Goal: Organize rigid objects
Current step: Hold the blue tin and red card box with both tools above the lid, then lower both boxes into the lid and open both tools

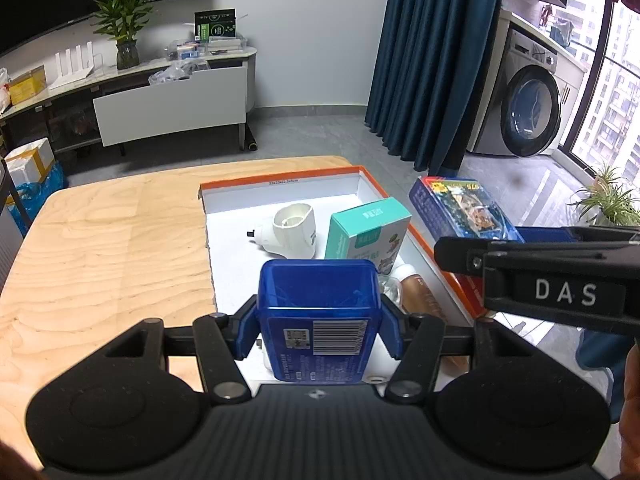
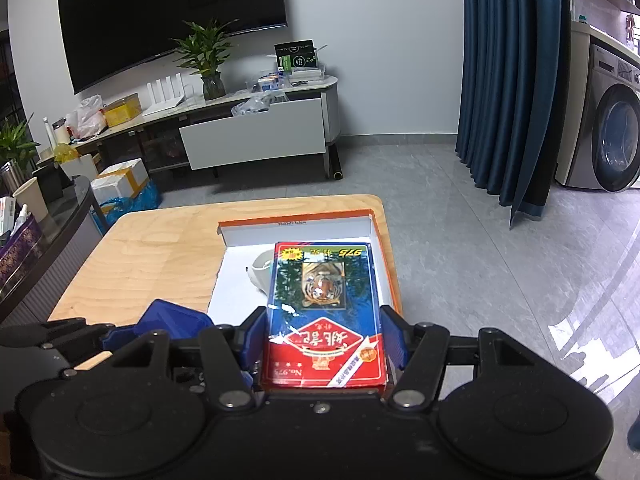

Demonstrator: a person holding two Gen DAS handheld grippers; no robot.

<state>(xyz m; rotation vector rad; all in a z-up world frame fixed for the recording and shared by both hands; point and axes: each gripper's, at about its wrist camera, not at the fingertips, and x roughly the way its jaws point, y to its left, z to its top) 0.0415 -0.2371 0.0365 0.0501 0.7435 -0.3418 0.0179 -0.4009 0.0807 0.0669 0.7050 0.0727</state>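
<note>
Over the shallow white cardboard tray with orange rim [image 1: 362, 174] on the pale wooden table [image 1: 104, 240], the left gripper [image 1: 318, 322] clamps a translucent blue plastic box [image 1: 318, 300]. Beside it, the right gripper [image 2: 326, 340] grips a blue-and-red tiger-printed card pack [image 2: 322, 304]. Below in the tray lie a white plastic plug-in device [image 1: 290, 230], a teal carton [image 1: 366, 232] and a tan bottle [image 1: 424, 298], crowding the floor.

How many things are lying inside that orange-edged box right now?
3 visible: a white plug-in device at the back, a teal carton beside it, a tan bottle nearer the front. The held blue case may hide more.
</note>
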